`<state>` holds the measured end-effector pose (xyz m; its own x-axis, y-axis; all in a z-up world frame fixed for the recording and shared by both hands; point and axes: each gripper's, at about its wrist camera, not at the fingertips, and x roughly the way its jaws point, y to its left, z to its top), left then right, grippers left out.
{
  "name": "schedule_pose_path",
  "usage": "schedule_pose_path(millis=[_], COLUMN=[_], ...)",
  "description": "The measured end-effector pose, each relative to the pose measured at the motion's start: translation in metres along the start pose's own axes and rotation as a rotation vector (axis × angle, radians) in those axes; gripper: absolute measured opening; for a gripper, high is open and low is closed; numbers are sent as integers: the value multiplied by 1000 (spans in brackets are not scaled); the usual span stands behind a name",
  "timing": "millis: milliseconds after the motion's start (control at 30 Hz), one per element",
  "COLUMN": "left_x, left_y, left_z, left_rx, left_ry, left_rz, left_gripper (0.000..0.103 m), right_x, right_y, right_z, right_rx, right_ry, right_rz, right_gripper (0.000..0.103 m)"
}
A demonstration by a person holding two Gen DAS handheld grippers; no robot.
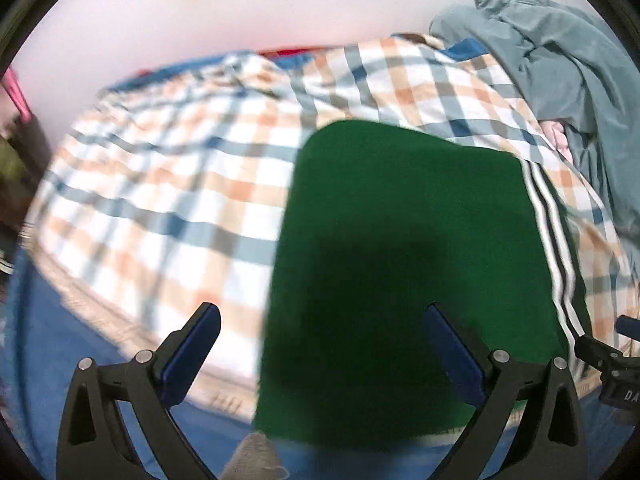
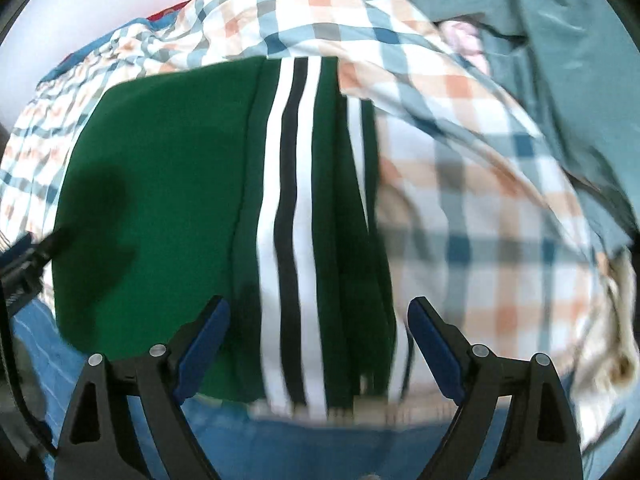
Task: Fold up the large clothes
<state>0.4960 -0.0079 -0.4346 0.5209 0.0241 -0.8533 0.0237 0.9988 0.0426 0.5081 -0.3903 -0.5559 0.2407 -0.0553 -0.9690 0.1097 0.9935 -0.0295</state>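
Observation:
A green garment point(image 1: 400, 240) with white and black side stripes point(image 1: 548, 236) lies folded flat on a checked blanket. In the right wrist view the green garment point(image 2: 168, 184) fills the middle, with its stripes point(image 2: 288, 220) running toward me. My left gripper point(image 1: 320, 316) is open and empty above the garment's near left edge. My right gripper point(image 2: 318, 308) is open and empty above the striped near edge. The right gripper's tip point(image 1: 604, 356) shows at the left view's right edge, and the left gripper point(image 2: 28, 256) shows at the right view's left edge.
The checked orange, blue and white blanket point(image 1: 168, 184) covers a bed with a blue sheet point(image 1: 48, 340) at the near edge. A grey-teal garment point(image 1: 560, 60) lies heaped at the far right, also in the right wrist view point(image 2: 560, 40). A white wall point(image 1: 200, 8) is behind.

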Motion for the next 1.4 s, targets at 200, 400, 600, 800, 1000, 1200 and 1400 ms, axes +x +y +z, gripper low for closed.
schedule_pose_path(millis=[200,400,600,800,1000,1200,1400], left_x=[-101,-206,-317,-413,-484,-526,-562], left_y=[-10,-15,-12,-11,-4,-2,-7], left_z=[-15,-24,-41,-61,-81,-99,-113], left_rx=[-18,-42,-34,-6,-24,-37,-16], left_ry=[-15,-49,-107,-183,-227,-221,-249], left_rz=[35,38,26,28,32,18,15], left_gripper=[103,103,103,103,103,103,103], right_x=[-88,-225,-351,-464,-557,-622,-670], right_y=[-10,2,-1,4,-2,-1,-10], right_z=[-57,-112,-160,-209,-255,-299,-332], right_rx=[42,52,62,58,62,45,62], right_ry=[-62,-145,-231,-313,-390,-417,-447], right_rz=[-69,-109,-117,-109,-87,-74,-59], right_gripper=[93,93,93,93,93,93,93])
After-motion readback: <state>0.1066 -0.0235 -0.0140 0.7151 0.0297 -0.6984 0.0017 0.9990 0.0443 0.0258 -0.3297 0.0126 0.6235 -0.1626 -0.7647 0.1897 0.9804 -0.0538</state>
